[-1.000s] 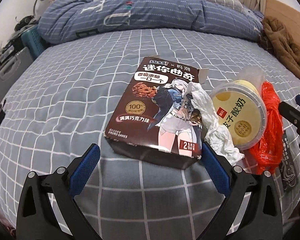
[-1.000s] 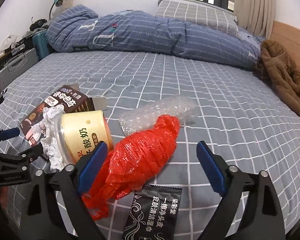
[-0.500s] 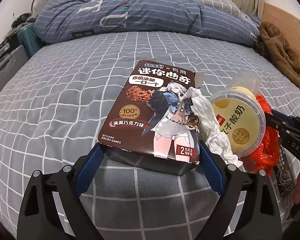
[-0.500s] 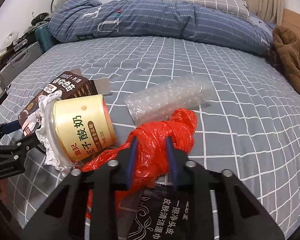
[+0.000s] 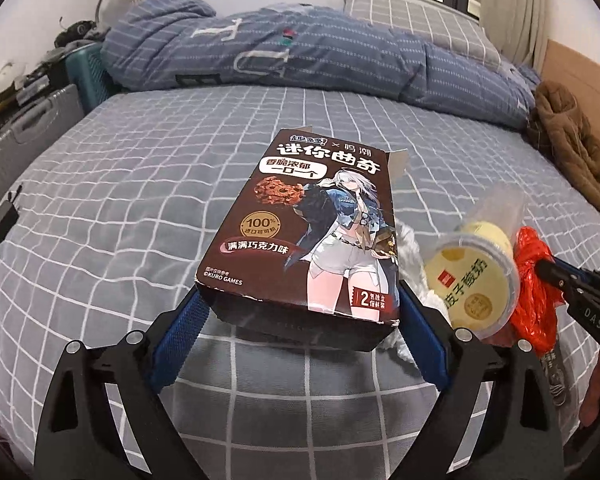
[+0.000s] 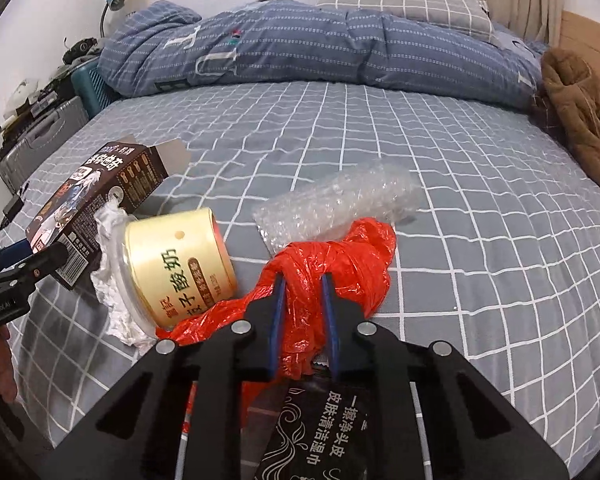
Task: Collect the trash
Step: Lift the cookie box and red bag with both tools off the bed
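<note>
1. Here, my left gripper (image 5: 300,312) stands wide, its blue pads pressed on either side of the near end of a brown cookie box (image 5: 308,232), which it holds tilted, near end up off the bed (image 5: 120,200).
2. My right gripper (image 6: 303,312) is squeezed nearly closed on a crumpled red plastic bag (image 6: 340,264), bunched between its pads.
3. A yellow yogurt tub (image 6: 180,268) lies on its side between the box and the red bag, touching the bag.
4. Crumpled white tissue (image 6: 110,280) sits against the tub's open end, beside the box.
5. A roll of clear bubble wrap (image 6: 336,204) lies just behind the red bag.
6. A black wet-wipe packet (image 6: 316,428) lies under my right gripper, beside the bag's near end.
7. All of this sits on the grey checked bed; a blue quilt (image 5: 300,52) is heaped at the far end, a brown coat (image 6: 580,112) at the right edge.
</note>
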The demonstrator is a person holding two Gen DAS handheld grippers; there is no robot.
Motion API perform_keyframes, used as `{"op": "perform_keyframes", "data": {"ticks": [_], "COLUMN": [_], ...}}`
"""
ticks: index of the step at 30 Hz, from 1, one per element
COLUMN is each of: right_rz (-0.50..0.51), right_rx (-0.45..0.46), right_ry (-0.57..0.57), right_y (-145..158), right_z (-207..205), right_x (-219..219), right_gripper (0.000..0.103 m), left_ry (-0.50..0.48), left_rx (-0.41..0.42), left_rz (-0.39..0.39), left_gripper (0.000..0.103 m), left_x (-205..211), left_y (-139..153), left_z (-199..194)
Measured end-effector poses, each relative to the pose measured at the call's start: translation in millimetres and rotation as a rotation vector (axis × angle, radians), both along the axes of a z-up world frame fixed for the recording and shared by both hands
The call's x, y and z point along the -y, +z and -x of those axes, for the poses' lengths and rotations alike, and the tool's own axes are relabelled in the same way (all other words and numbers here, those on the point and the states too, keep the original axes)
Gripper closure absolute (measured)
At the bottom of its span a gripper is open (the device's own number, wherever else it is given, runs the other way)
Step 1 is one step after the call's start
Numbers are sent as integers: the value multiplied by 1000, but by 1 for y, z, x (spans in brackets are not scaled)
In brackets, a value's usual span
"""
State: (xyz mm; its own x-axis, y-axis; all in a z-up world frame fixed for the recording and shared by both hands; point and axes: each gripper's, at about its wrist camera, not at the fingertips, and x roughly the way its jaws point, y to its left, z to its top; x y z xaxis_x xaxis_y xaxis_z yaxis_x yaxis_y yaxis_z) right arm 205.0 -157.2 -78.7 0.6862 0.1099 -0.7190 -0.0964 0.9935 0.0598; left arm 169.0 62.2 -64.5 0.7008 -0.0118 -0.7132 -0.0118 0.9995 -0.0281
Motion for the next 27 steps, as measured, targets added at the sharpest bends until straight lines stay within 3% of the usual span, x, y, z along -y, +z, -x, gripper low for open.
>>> {"op": "perform_keyframes", "data": {"ticks": [15,27], "right_rz": [15,16], "right_rx": [80,153], "right_ry": [1,7], "right_y": [36,70], "right_z": [20,57], "right_x": [-3,-8], "right_gripper": [86,86], "left_ry": [59,72], "left_rx": [44,104], "left_rz": [-4,22], "left_gripper": [14,14], "left_x": [0,11], "left_y": [31,61], "left_z": [20,60]}}
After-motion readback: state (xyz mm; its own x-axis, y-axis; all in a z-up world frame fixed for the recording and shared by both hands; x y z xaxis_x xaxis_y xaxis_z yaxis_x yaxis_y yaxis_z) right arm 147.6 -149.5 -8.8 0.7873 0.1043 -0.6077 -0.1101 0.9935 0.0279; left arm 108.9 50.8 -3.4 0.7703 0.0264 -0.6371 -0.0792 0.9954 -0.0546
